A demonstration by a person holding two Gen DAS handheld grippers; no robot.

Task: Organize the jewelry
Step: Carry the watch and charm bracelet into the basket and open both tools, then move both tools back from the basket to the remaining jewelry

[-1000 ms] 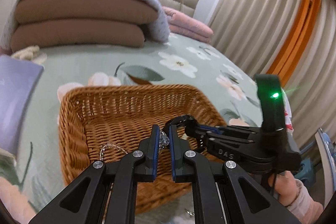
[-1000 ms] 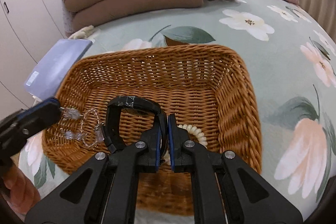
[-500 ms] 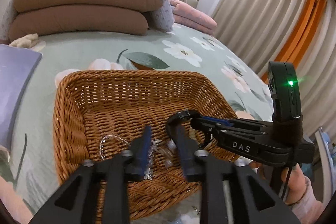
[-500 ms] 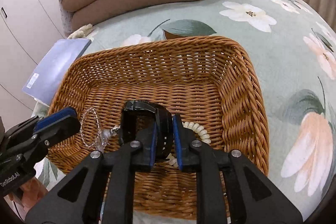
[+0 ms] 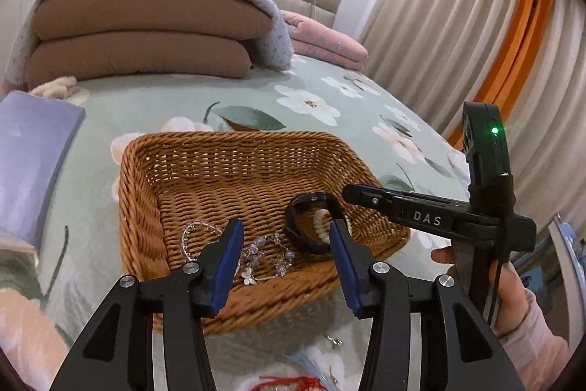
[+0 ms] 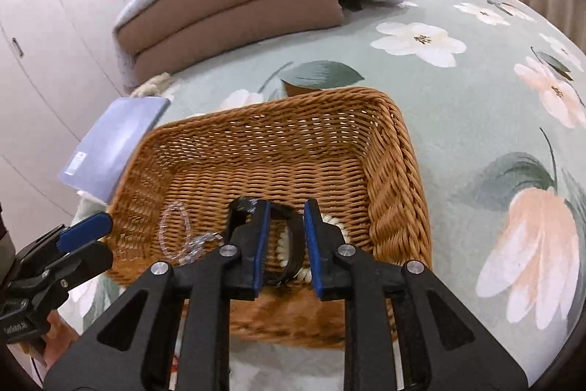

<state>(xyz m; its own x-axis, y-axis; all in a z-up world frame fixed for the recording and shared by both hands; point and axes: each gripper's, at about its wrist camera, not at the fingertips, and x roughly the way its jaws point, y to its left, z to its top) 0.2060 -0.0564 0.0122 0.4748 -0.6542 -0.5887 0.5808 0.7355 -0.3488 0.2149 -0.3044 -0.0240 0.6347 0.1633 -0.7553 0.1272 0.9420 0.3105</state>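
A brown wicker basket (image 5: 227, 136) (image 6: 399, 149) sits on the floral bedspread. On its floor lie a clear crystal necklace (image 5: 256, 255) (image 6: 175, 233), a black band (image 5: 307, 233) (image 6: 293, 244) and a white bead bracelet (image 5: 322, 220) (image 6: 331, 220). My left gripper (image 5: 285, 244) hovers over the near rim, its jaws opening with nothing between them, the necklace lying below. My right gripper (image 6: 287, 233) (image 5: 360, 195) stands slightly open above the black band. Its pads are on either side of the band and do not press on it.
A purple booklet (image 5: 33, 152) (image 6: 117, 141) lies left of the basket. Folded brown quilts (image 5: 139, 35) and a pink blanket (image 5: 322, 39) are stacked at the far end of the bed. A red string piece (image 5: 289, 382) lies near me. Curtains (image 5: 439, 24) hang on the right.
Both grippers opened and drew back toward me. The left let go of the crystal necklace and the right let go of the black band; both pieces now lie in the basket.
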